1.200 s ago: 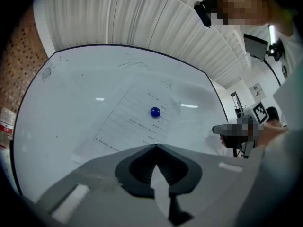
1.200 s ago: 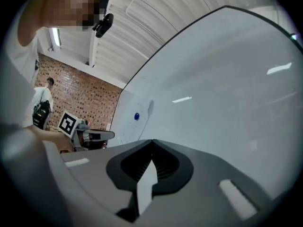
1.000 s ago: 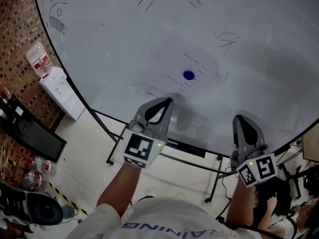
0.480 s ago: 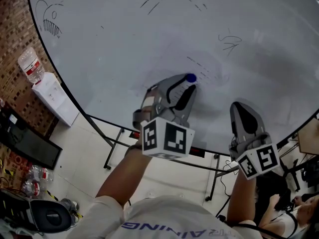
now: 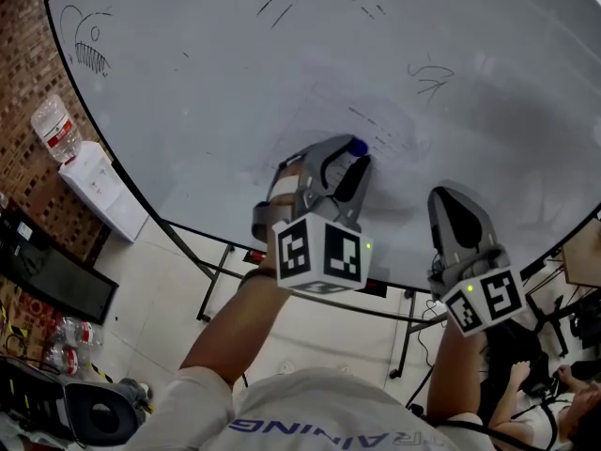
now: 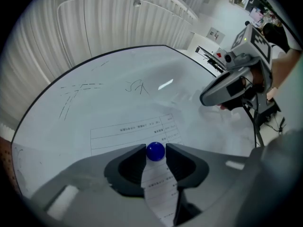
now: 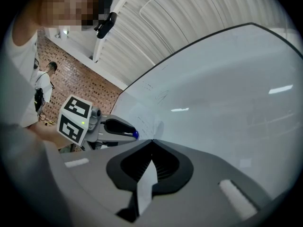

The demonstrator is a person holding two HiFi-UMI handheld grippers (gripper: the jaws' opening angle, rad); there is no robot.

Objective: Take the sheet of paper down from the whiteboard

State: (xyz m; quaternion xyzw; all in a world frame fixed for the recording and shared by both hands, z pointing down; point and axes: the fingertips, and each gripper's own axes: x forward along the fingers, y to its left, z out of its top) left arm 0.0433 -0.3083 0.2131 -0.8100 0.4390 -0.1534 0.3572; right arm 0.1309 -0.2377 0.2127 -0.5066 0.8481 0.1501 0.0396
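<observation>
Sheet of paper [image 6: 128,131], printed, lies flat on the whiteboard [image 6: 85,108], pinned by a blue magnet [image 6: 155,151]. Its lower part is hidden behind the left claw [image 6: 155,147], and in the head view its edges are too faint to trace. That claw is opening, tips either side of the magnet. Further right, the right claw [image 7: 152,141] is closed at the tips; a pale strip behind them is unclear. A second ago the left claw hung lower, closed, below the magnet.

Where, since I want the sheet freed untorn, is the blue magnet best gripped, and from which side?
Probably across the round sides of the blue magnet, coming head-on at the whiteboard: it is a small knob standing proud of the flat sheet, so only its sides offer purchase. The left gripper straddles it that way, its jaws opening.
</observation>
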